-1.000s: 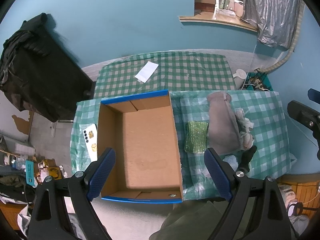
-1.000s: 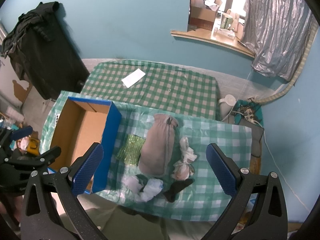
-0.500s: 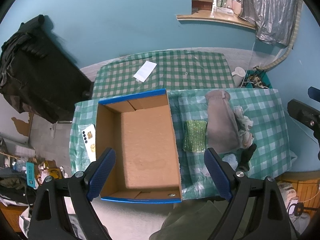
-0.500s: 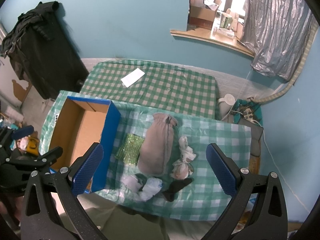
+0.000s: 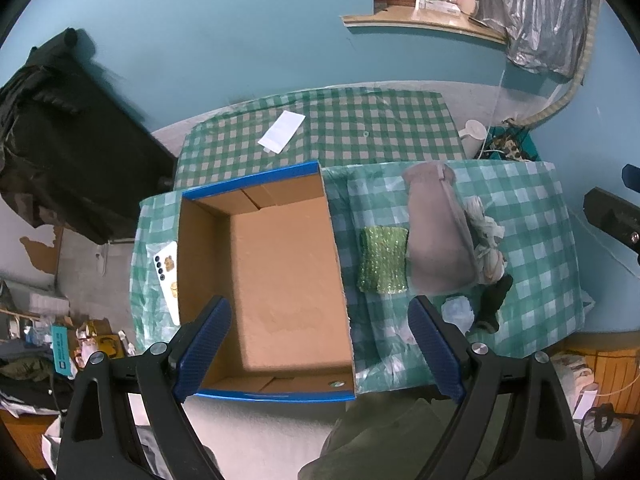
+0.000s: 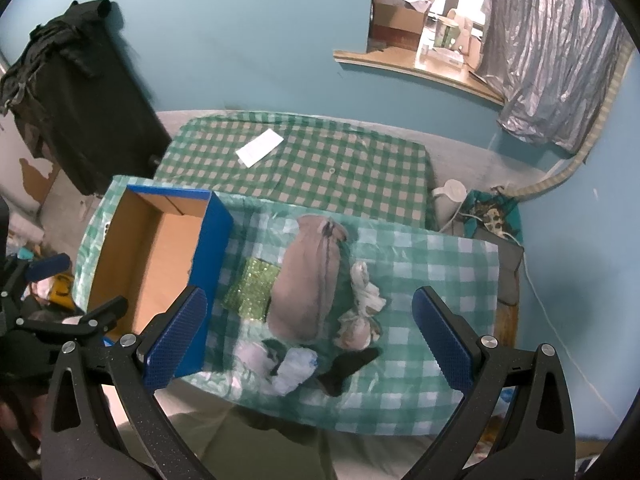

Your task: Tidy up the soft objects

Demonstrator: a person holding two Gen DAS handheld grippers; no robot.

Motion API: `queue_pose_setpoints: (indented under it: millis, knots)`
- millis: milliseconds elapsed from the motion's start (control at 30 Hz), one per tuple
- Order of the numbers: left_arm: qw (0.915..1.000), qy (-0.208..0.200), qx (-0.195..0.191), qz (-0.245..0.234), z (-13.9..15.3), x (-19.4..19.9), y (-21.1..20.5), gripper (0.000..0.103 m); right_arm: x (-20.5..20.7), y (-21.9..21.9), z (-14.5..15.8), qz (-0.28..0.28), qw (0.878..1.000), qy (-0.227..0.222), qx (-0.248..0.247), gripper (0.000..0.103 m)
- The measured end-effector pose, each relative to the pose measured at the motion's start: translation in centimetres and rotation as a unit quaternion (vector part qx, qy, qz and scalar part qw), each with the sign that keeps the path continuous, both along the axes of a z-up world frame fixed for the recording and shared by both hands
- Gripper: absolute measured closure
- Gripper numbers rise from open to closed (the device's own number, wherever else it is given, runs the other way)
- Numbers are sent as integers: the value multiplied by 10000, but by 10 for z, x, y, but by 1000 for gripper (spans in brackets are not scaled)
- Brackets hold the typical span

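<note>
We are in a room with blue walls, above a table (image 6: 440, 264) covered with a green checked cloth. On it stands an open cardboard box (image 5: 280, 264) with blue edges, and it has nothing inside. To its right lie the soft objects close together: a green sparkly pad (image 6: 252, 290), a grey pouch (image 6: 312, 280) touching it, a knotted white cloth (image 6: 364, 304), a black sock (image 6: 348, 366) and some pale bundles (image 6: 294, 368) near the front edge.

Our left gripper (image 5: 316, 344) hangs over the box and our right gripper (image 6: 308, 340) over the pile. Both have the fingers spread wide and carry nothing.

The risk we see: the things touch, so a grasp can catch two at once. The front bundles can slide off the edge. The thin plastic sheet (image 6: 256, 216) under them may lift with the grasp.
</note>
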State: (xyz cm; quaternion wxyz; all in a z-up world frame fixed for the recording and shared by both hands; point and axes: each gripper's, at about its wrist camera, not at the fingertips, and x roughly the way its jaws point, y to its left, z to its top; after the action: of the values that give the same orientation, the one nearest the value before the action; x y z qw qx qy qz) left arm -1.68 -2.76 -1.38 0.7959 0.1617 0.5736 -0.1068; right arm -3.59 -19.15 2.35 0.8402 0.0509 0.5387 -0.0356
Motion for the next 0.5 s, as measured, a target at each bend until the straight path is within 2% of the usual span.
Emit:
queue_pose_setpoints:
  millis: [300,500]
  knots:
    - [9998,70,89,-161,-14,0,-14,12,-2,-12,-7,-115,9998,151,-5,2]
    - [9995,190,180,-196,-33,0,-24,12,-5,-24,-25,-172,9992,356,90,2]
